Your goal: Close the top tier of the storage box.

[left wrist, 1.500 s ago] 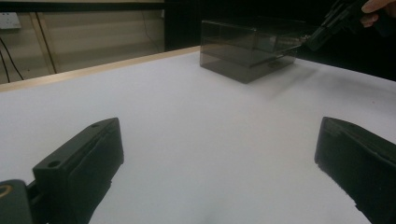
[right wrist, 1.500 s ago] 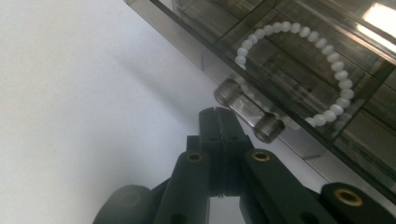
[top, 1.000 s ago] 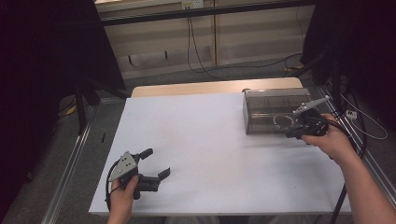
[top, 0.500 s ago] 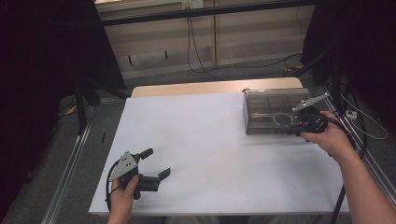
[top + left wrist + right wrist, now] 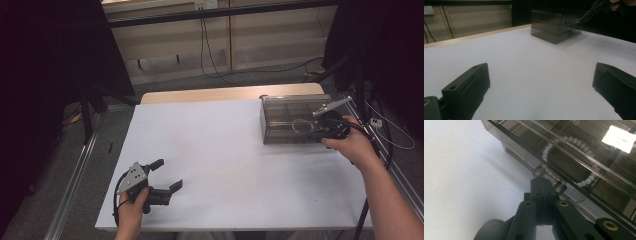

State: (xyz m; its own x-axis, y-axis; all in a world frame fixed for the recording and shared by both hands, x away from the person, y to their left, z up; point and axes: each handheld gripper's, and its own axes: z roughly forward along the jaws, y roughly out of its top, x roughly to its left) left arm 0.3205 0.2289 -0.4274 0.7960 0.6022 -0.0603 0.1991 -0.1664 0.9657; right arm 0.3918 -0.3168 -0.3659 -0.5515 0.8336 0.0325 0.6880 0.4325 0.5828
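In the high view, the smoky clear box [image 5: 295, 120] sits at the far right of the white counter [image 5: 220, 150], its long axis running across the counter, and the right tool [image 5: 320, 131] is at its near front wall, just beside it; the left tool [image 5: 167, 176] rests well apart at the near left corner with its jaws spread and nothing between them. In the left gripper view, the box [image 5: 556, 25] lies far ahead and to the right, so the right hand [image 5: 621, 3] is plainly the nearer one. In the right gripper view, the right tool [image 5: 544, 185] has its jaws pressed together, tip touching the box's front wall [image 5: 524, 157] beside a small clear knob [image 5: 539, 171]; a white bead bracelet [image 5: 564, 157] lies inside, just behind that wall.
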